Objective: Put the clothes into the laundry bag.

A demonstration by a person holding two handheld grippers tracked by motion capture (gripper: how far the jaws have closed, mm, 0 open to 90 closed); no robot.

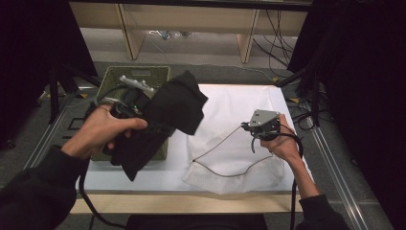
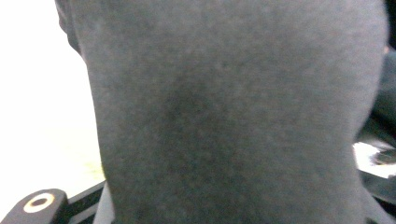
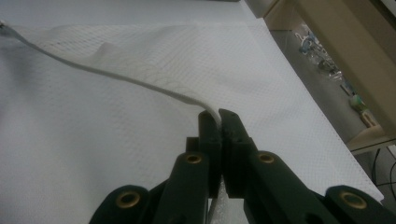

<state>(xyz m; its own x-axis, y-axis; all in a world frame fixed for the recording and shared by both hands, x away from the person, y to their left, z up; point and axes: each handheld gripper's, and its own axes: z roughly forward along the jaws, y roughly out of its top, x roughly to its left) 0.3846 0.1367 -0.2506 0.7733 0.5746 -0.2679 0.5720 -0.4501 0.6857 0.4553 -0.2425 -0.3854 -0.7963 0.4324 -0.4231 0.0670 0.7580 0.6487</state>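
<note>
The right gripper [image 3: 218, 116] is pinched tight on the mesh bag's [image 1: 239, 165] rim, lifting its mouth open, while the left gripper [image 1: 143, 122] clamps a dark cloth [image 1: 177, 108] that dangles below it beside the basket [image 1: 112, 74], likely headed for that opening

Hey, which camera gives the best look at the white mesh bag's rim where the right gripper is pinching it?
The right gripper view: the right gripper is shut on the mesh bag, its rim edge running straight into the jaws. The high view shows the whole bag but the pinch is small there. The left gripper view faces the black garment.
</note>
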